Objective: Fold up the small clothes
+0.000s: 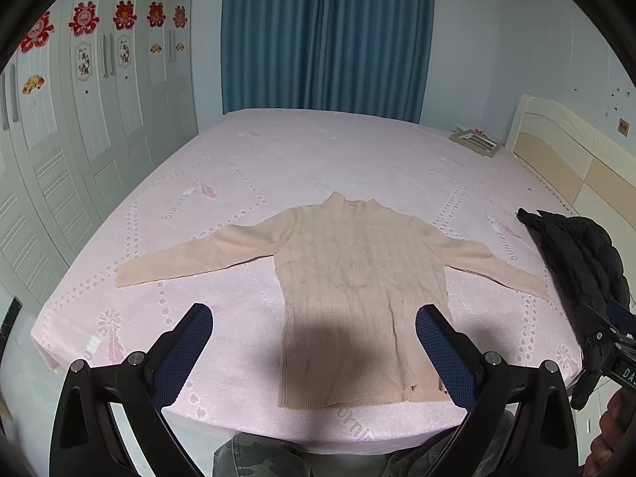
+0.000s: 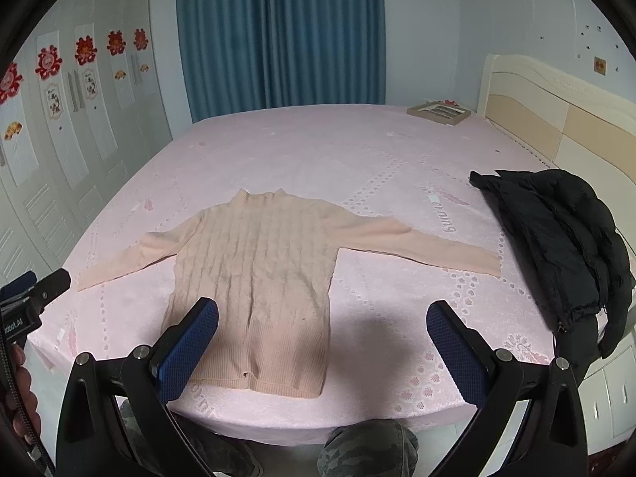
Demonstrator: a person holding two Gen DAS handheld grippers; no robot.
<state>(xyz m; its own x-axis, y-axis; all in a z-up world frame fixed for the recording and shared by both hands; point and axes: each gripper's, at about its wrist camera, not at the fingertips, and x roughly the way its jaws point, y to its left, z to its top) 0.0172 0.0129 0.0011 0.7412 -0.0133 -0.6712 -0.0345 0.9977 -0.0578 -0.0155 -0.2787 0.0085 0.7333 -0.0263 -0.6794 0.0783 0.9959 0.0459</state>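
Peach cable-knit sweater lies flat, unfolded, near the front edge of the bed, sleeves spread, ribbed hem toward the person; the sheet is pink and patterned. Left gripper and right gripper both hang above it, jaws wide apart, holding nothing. Puffy black jacket lies crumpled right of the sweater; a shallow box rests near the headboard, contents unclear.

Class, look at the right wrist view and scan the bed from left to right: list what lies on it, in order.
The other gripper at the left edge → peach sweater spread flat, sleeves out → flat box far back → black jacket heaped at the bed's right edge.
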